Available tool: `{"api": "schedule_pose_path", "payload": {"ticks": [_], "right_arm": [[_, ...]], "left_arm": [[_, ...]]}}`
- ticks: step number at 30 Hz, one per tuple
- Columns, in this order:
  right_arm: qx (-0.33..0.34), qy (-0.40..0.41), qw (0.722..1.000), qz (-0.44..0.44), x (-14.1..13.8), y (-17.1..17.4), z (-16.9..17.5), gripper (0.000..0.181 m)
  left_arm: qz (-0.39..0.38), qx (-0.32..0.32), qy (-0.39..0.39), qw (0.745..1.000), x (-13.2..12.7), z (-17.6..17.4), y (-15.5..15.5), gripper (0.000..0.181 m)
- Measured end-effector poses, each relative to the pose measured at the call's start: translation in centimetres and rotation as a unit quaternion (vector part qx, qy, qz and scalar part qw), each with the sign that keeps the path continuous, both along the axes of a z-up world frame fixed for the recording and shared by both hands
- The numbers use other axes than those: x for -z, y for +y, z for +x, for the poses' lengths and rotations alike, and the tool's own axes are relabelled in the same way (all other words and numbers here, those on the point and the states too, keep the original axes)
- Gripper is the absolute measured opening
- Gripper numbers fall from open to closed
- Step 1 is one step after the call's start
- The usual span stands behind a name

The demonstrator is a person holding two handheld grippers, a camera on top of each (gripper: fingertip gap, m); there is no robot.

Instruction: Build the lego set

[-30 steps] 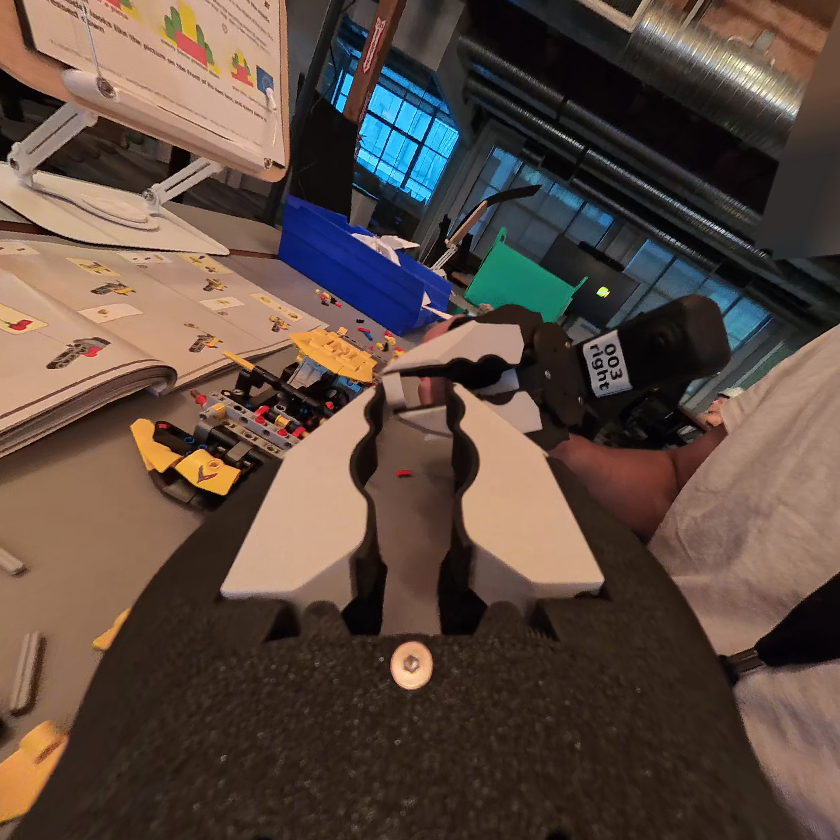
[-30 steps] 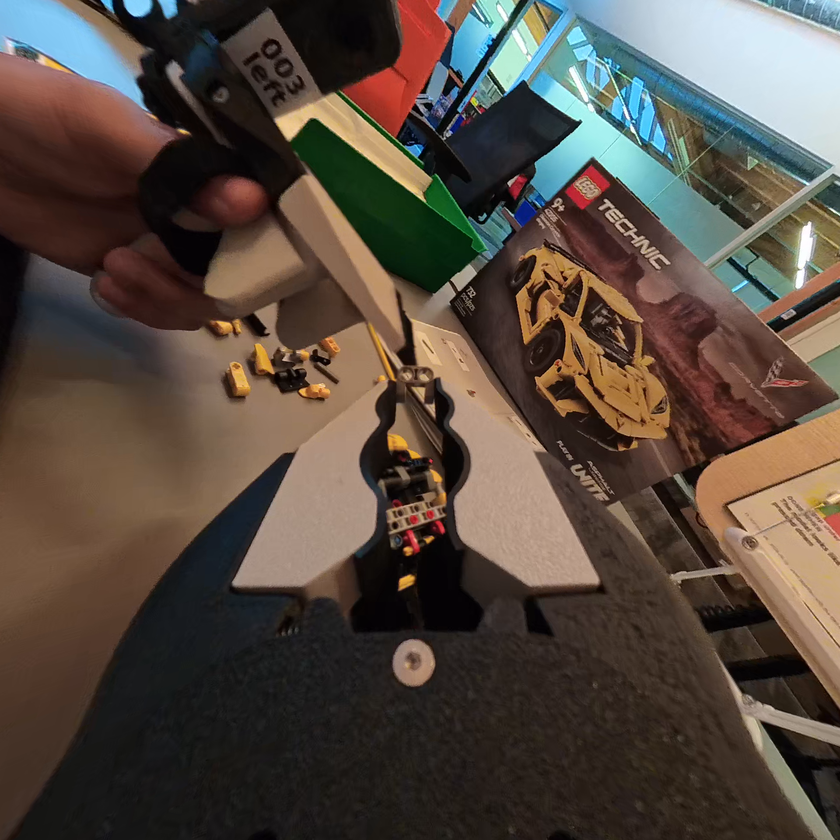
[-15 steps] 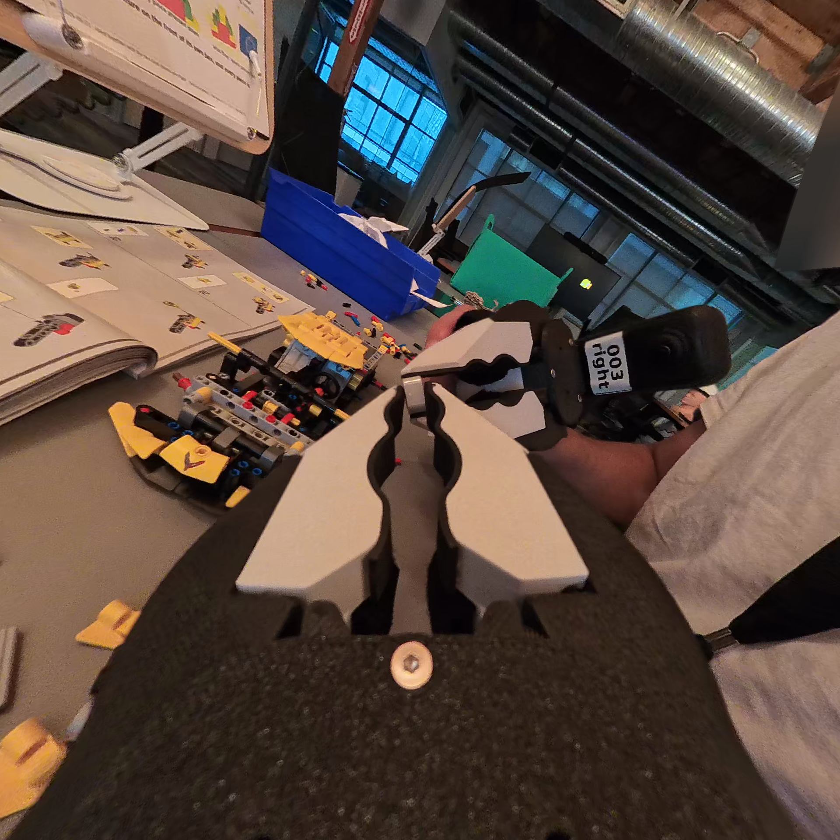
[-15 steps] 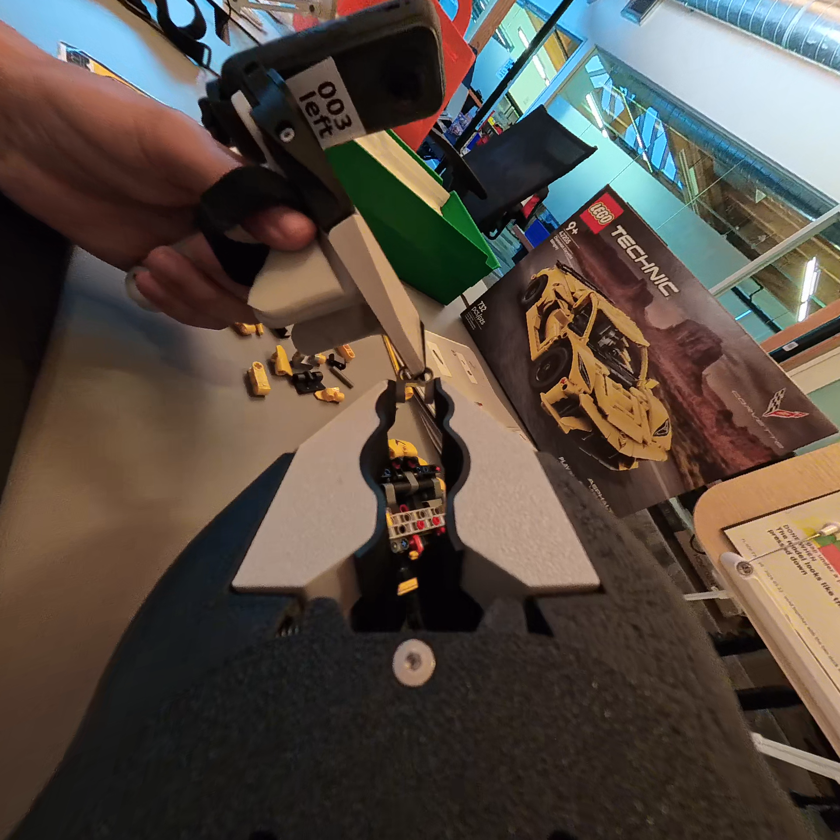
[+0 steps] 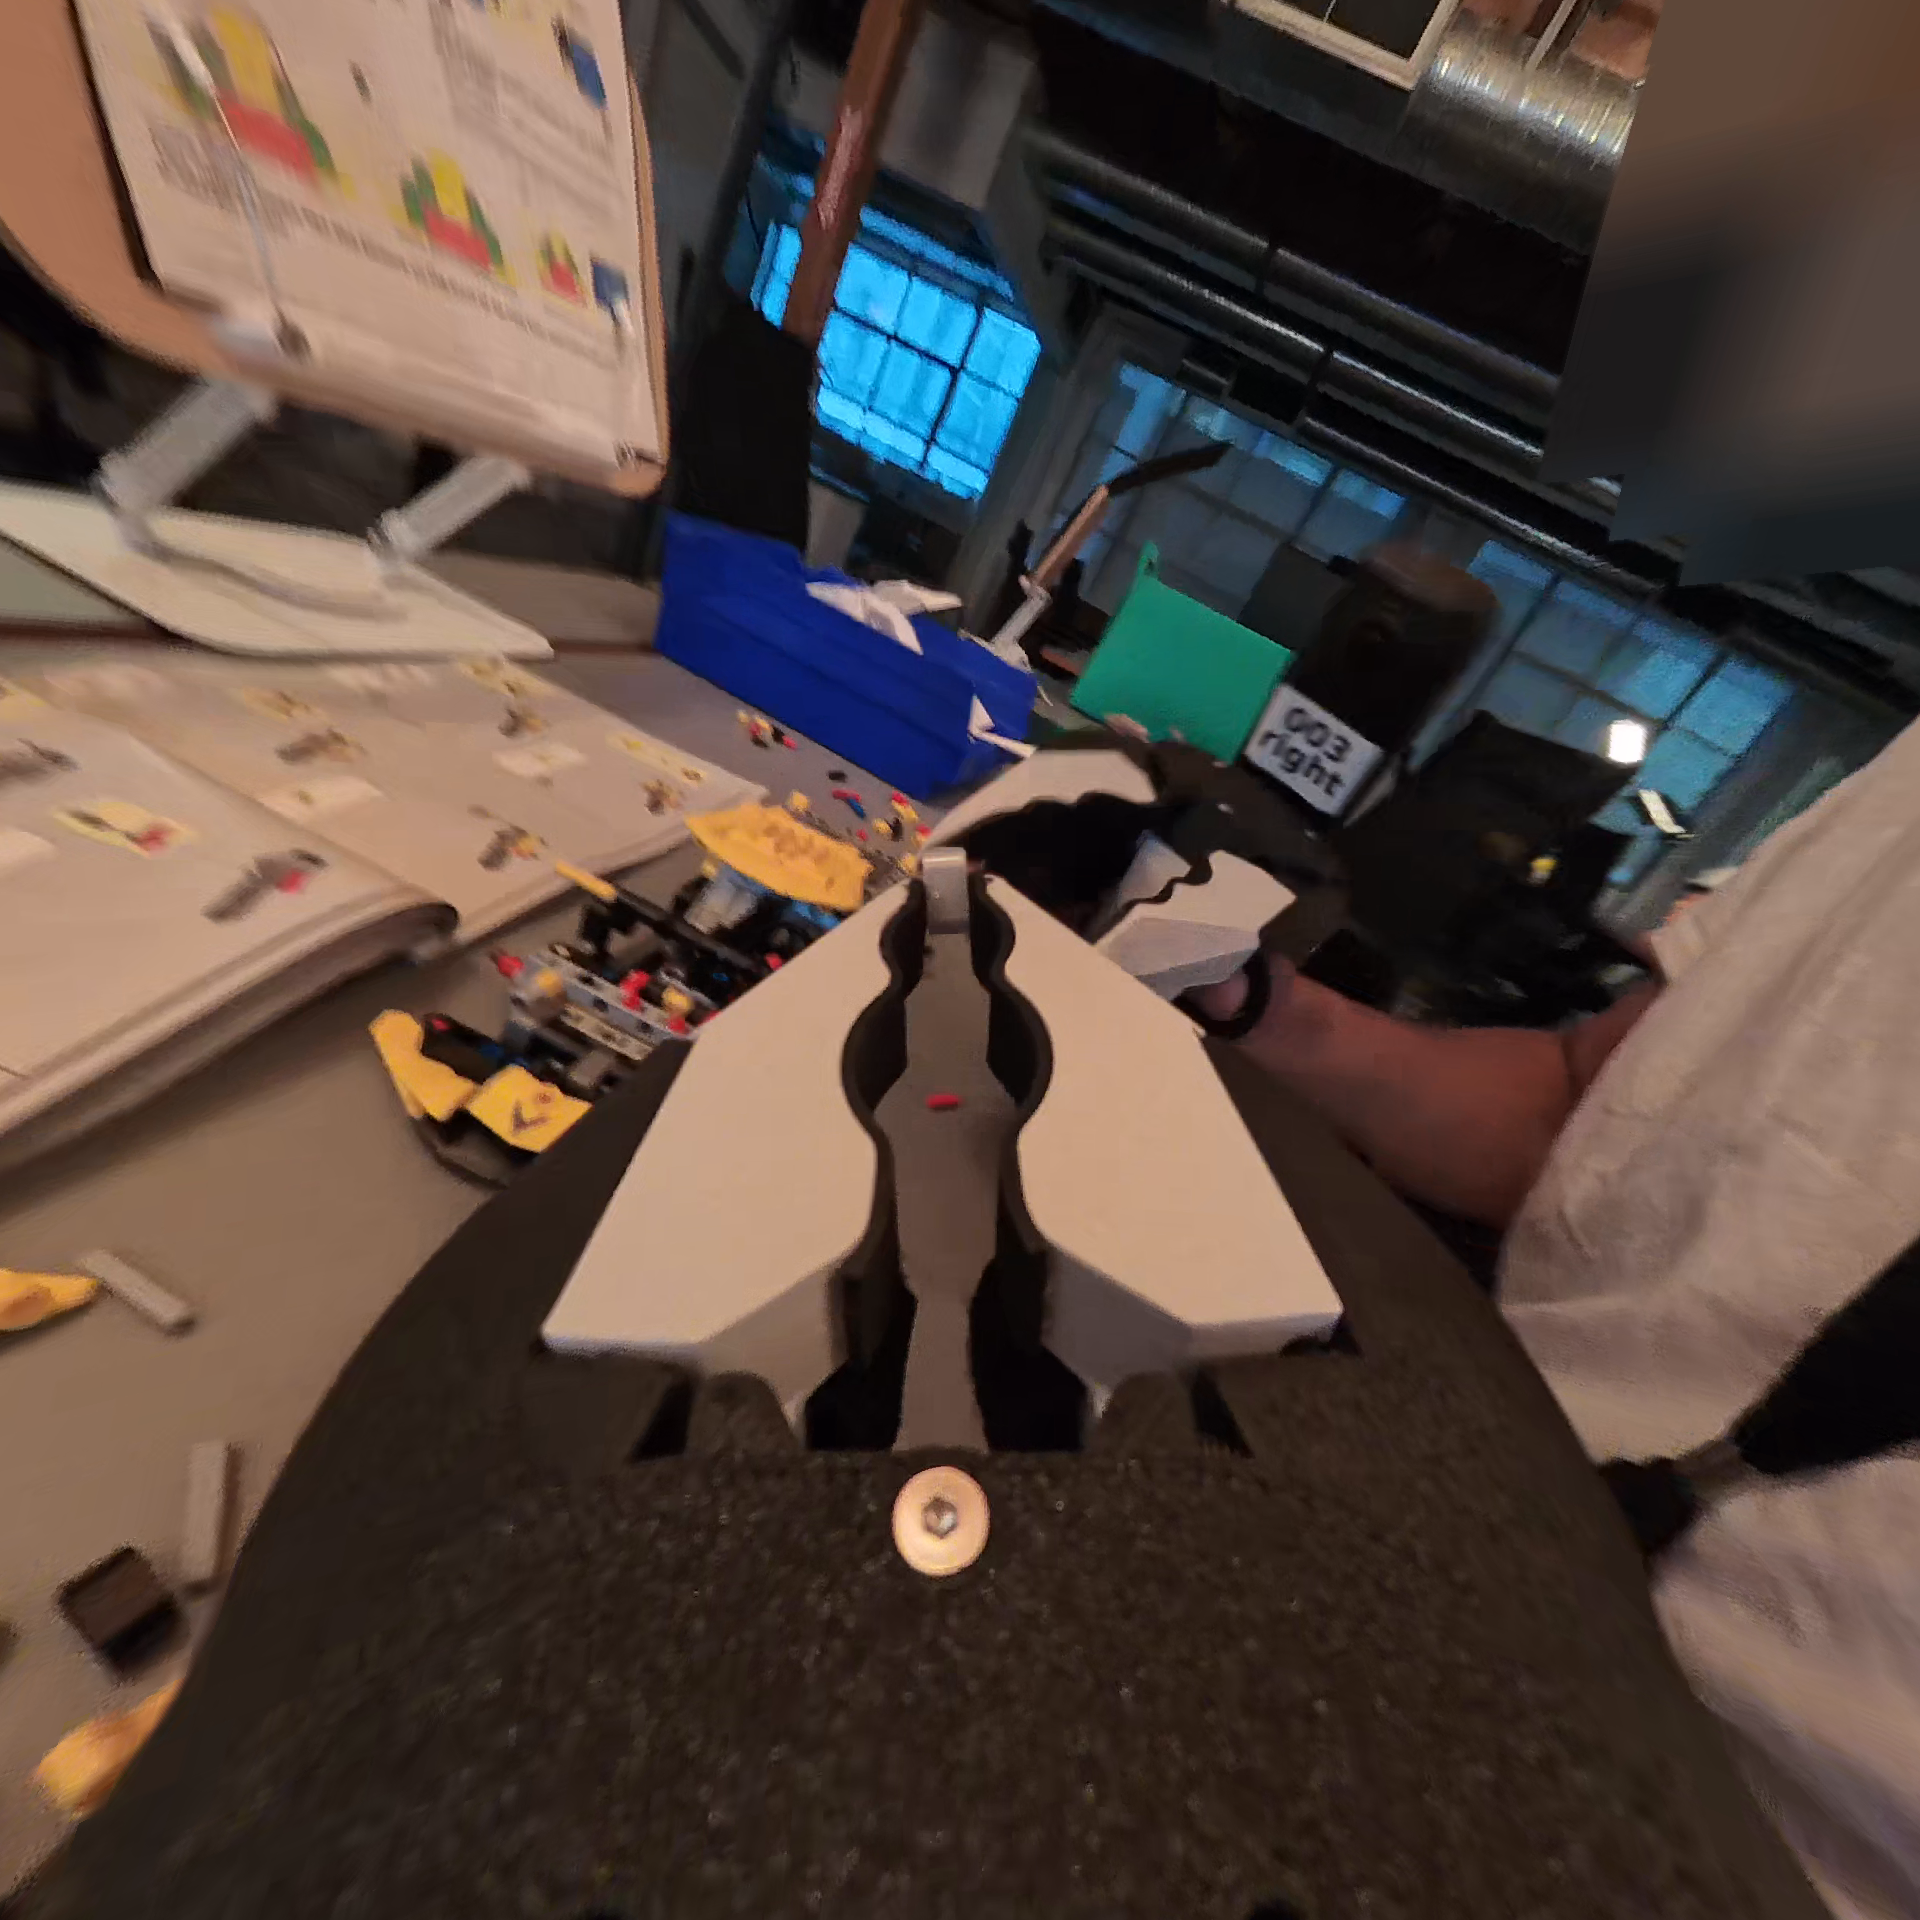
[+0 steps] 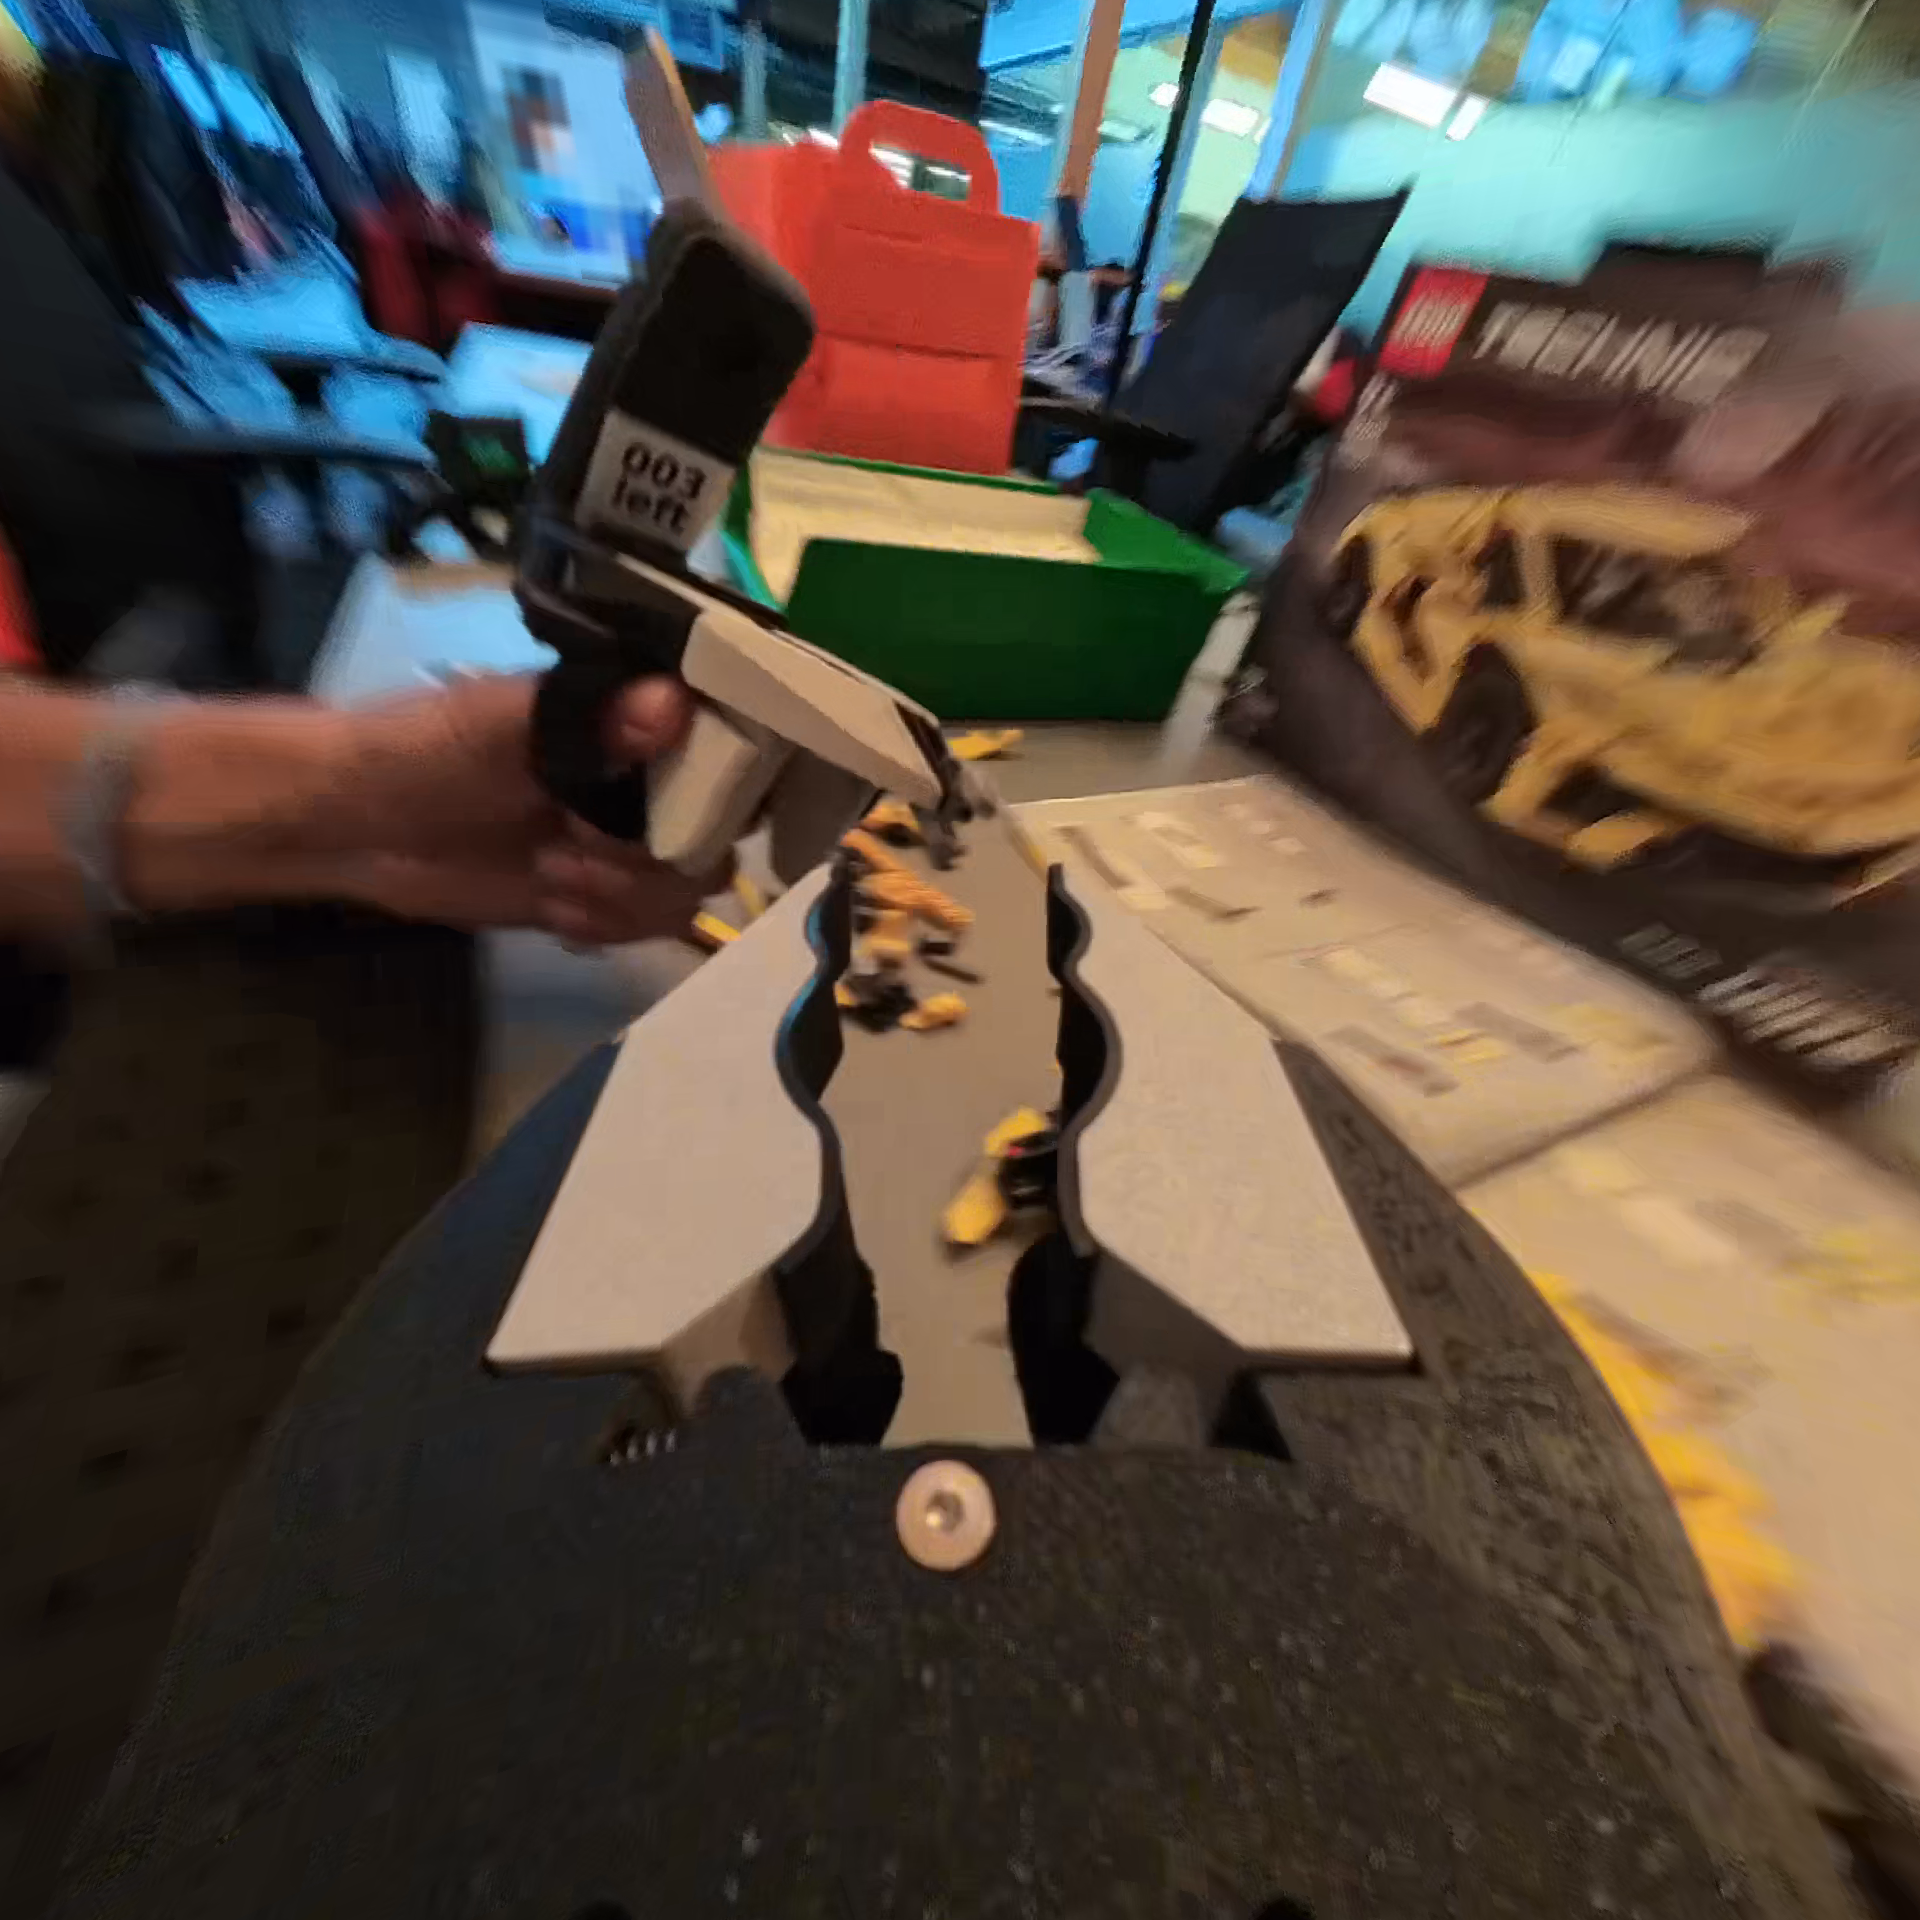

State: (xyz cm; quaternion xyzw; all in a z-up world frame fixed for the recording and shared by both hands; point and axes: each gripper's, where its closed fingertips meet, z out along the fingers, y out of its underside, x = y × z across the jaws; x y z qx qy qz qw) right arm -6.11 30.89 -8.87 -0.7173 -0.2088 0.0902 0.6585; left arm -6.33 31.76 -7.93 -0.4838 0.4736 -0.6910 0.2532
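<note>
My left gripper point(image 5: 945, 883) is shut on a small grey lego piece point(image 5: 943, 906) and holds it above the table. It also shows in the right wrist view point(image 6: 951, 800), held by a hand. My right gripper point(image 6: 943, 894) is open and empty, and it shows in the left wrist view point(image 5: 1174, 894) just right of the left gripper's tips. The part-built lego car chassis point(image 5: 623, 987), grey, black and yellow, lies on the table left of my left gripper. Loose yellow and black pieces point(image 6: 904, 925) lie on the table beyond the right gripper's fingers.
An open instruction book point(image 5: 260, 831) lies at the left, with a paper sheet on a stand point(image 5: 395, 208) behind it. A blue bin point(image 5: 831, 665) and a green bin point(image 6: 997, 634) stand at the back. The lego box point(image 6: 1610, 644) leans at the right. Small loose parts point(image 5: 135, 1288) lie on the near table.
My right gripper has let go of the small grey piece, opened and swung away. My left gripper has shut on that piece and now holds it alone.
</note>
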Motion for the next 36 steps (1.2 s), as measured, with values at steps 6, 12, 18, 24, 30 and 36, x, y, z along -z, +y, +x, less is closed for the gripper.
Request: {"api": "schedule_pose_path", "payload": {"ticks": [6,12,18,24,30,36], "right_arm": [[-0.134,0.316,0.929,-0.138,-0.6,0.3,-1.3,0.04],[-0.201,0.45,0.861,-0.122,-3.2,0.3,-1.3,0.025],[-0.254,0.51,0.809,-0.145,-4.1,-0.8,-1.6,0.028],[-0.256,0.532,0.792,-0.155,-4.2,-1.2,-0.8,0.033],[-0.192,0.472,0.847,-0.152,-2.8,-0.3,-0.4,0.029],[-0.095,0.343,0.922,-0.153,-0.4,0.7,-0.4,0.019]], "left_arm": [[0.083,-0.087,-0.139,0.983,-3.4,-1.0,0.7,0.008],[0.069,-0.056,-0.149,0.985,-3.8,-1.0,-0.3,0.007],[0.148,-0.068,-0.148,0.976,-3.4,-0.7,-1.5,0.008],[0.239,-0.097,-0.133,0.957,-2.5,-0.3,-1.8,0.008],[0.406,-0.173,-0.089,0.893,-0.7,0.6,-1.2,0.008],[0.549,-0.223,-0.046,0.804,0.7,1.5,-1.0,0.008]]}}
